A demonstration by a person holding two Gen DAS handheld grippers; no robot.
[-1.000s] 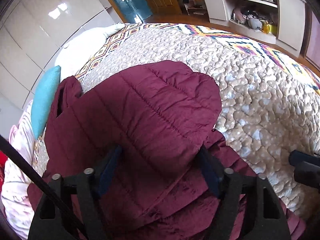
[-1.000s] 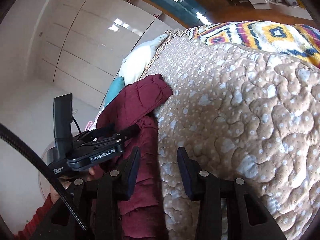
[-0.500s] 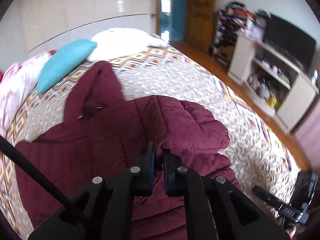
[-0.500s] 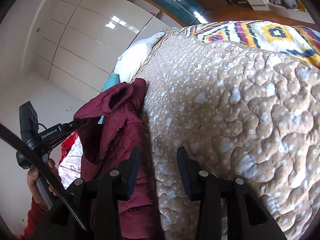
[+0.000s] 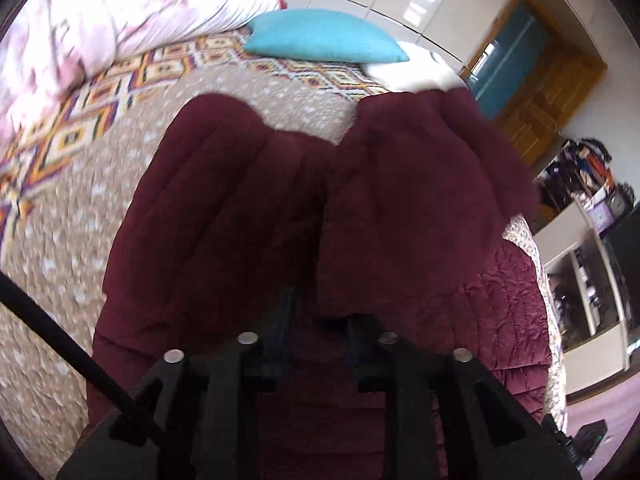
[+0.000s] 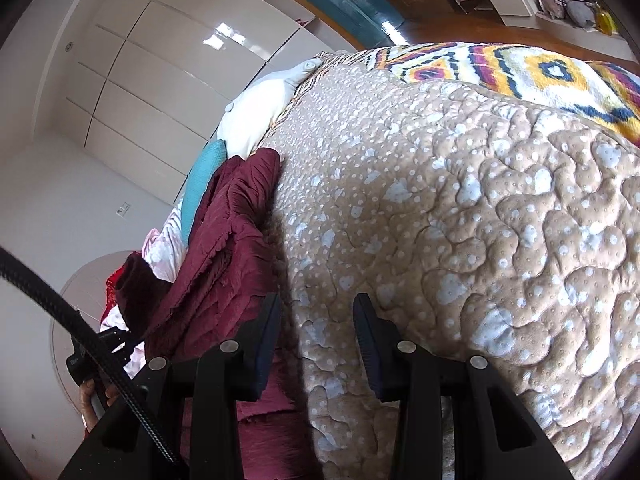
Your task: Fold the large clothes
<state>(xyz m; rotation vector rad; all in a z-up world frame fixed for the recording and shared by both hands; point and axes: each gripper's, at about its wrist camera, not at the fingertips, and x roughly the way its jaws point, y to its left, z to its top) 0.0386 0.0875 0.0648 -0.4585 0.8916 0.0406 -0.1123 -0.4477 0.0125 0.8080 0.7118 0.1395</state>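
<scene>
Both grippers are matte black plastic; the left gripper has angular ribbed arms carrying four round silver screw heads in a row, with a black cable crossing its lower left corner. The right gripper is built alike; its fingers are faced with dark blue pads, four silver screws sit behind them, and a ribbed black cable curves past its left side.

I count, on the bed: beige quilted bedspread with patterned border; teal pillow; white pillow; pink bedding. Behind: glossy wardrobe, wooden door, cluttered shelf unit.
</scene>
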